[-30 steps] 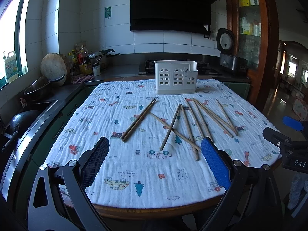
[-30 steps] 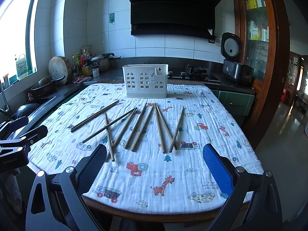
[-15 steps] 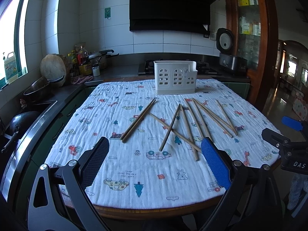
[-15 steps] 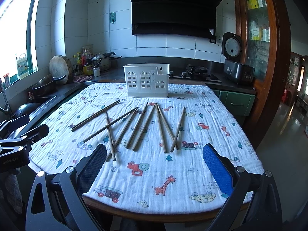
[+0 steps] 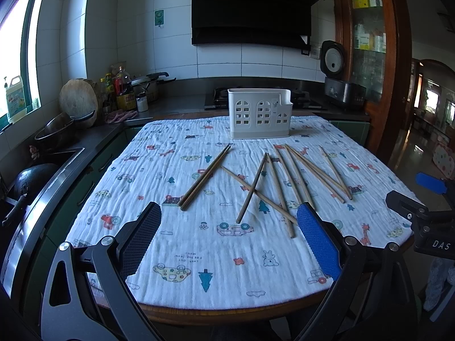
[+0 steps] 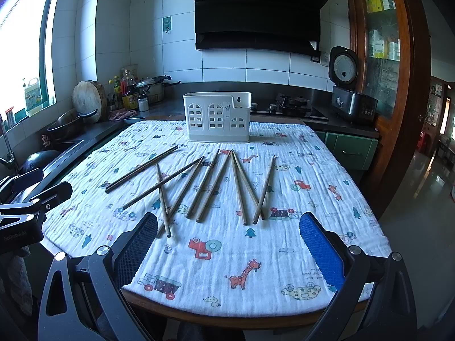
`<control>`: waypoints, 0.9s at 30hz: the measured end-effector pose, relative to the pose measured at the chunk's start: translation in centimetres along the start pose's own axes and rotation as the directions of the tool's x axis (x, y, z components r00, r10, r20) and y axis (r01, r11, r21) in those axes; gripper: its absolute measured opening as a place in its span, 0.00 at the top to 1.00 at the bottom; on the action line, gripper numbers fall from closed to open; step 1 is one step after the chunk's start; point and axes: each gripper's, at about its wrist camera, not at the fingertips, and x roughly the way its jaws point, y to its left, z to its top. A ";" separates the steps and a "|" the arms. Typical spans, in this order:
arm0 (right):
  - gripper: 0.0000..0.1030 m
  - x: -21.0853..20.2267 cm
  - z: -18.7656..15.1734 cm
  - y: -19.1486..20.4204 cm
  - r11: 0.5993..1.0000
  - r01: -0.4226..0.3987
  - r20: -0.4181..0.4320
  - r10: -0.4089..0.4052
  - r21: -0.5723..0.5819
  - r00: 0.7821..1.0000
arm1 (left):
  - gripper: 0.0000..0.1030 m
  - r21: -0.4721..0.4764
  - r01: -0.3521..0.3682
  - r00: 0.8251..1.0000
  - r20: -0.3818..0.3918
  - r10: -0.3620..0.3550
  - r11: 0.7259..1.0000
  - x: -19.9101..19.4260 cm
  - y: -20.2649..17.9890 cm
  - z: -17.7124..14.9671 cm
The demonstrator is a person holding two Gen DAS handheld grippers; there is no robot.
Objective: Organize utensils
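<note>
Several wooden chopsticks (image 5: 280, 183) lie scattered on the cartoon-print cloth (image 5: 199, 250), some crossing; they also show in the right wrist view (image 6: 210, 183). A white plastic utensil caddy (image 5: 259, 113) stands upright at the table's far side, also in the right wrist view (image 6: 217, 117). My left gripper (image 5: 227, 238) is open and empty, above the near left edge. My right gripper (image 6: 227, 244) is open and empty, above the near right edge. Each gripper shows at the edge of the other's view.
A counter runs along the left with a sink, a wok (image 5: 34, 177), a pan, a wooden board (image 5: 78, 101) and bottles. A stove and rice cooker (image 6: 348, 86) stand behind the table. A wooden cabinet (image 6: 384, 56) stands at the right.
Both views have shifted very slightly; the grippers stay open and the chopsticks and caddy have not moved.
</note>
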 end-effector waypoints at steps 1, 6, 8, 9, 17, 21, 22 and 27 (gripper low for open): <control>0.06 0.0 0.0 0.0 1.000 0.000 0.000 0.000 0.000 1.000 | 0.08 0.001 0.000 1.000 0.001 0.000 1.000 0.0 0.0 0.0; 0.06 0.1 0.0 0.1 1.000 -0.003 -0.003 0.003 -0.001 1.000 | 0.08 0.000 0.001 1.000 0.001 -0.001 1.000 0.0 0.0 0.0; 0.06 0.2 -0.1 0.2 1.000 -0.004 -0.004 0.004 -0.003 1.000 | 0.08 -0.001 0.000 1.000 -0.001 0.000 1.000 0.0 0.0 0.0; 0.06 0.2 0.0 0.1 1.000 -0.005 -0.005 0.005 -0.003 1.000 | 0.08 -0.001 0.000 1.000 -0.002 0.000 1.000 0.1 0.1 0.0; 0.06 0.6 0.2 0.3 1.000 -0.012 -0.018 0.012 -0.011 1.000 | 0.08 0.001 -0.001 1.000 -0.014 0.001 1.000 0.8 0.2 0.1; 0.06 1.1 0.3 0.3 1.000 -0.014 -0.029 0.013 -0.018 0.999 | 0.08 -0.003 0.001 1.000 -0.026 -0.001 1.000 1.4 0.4 0.4; 0.06 1.3 0.4 0.3 1.000 -0.013 -0.033 0.013 -0.021 0.999 | 0.08 -0.004 0.003 1.000 -0.030 -0.003 1.000 1.6 0.4 0.5; 0.06 2.1 0.6 0.2 0.999 -0.012 -0.047 0.010 -0.034 0.999 | 0.08 -0.003 -0.001 0.999 -0.051 0.001 1.000 2.6 0.7 0.8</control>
